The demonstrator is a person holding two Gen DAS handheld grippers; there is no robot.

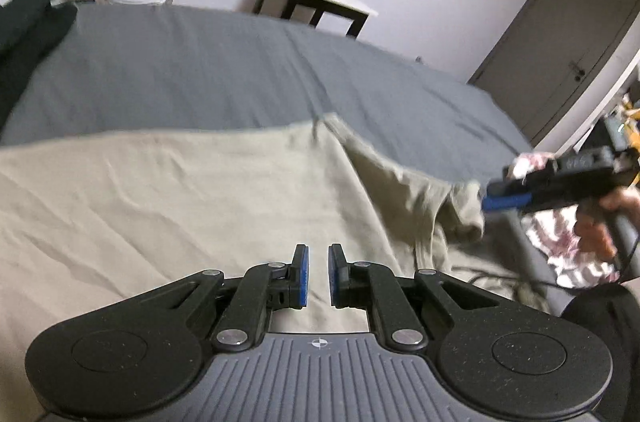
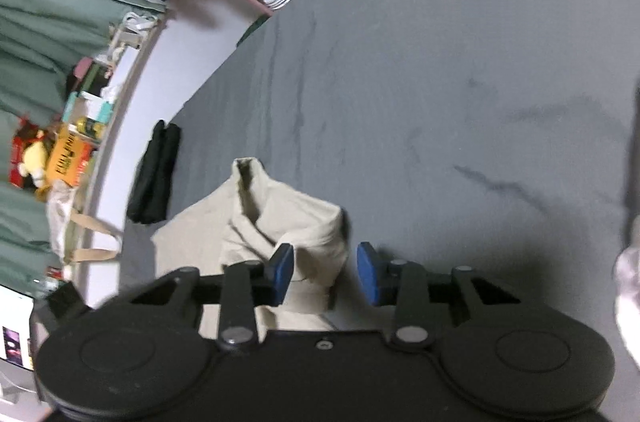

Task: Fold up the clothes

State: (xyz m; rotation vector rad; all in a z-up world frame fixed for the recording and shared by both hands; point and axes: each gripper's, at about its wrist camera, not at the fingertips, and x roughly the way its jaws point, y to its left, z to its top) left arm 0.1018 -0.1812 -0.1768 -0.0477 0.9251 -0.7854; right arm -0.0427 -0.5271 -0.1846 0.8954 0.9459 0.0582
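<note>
We fold | shirt (image 1: pixel 180 206) on bed (image 1: pixel 200 70) | sleeve (image 2: pixel 280 222) just ahead of our right gripper (image 2: pixel 325 272), wide apart | left gripper (image 1: pixel 316 276) a bit apart, empty

Bare grey bedsheet (image 1: pixel 200 70) beyond garment (image 1: pixel 180 206)

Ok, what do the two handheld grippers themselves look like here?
Both are black linkage frames with silver pivot bolts and blue finger pads. The left gripper has a ribbed grey plate with a crosshair mark; the right gripper has a plain black base, and a thin black cable trails from its handle.
</note>
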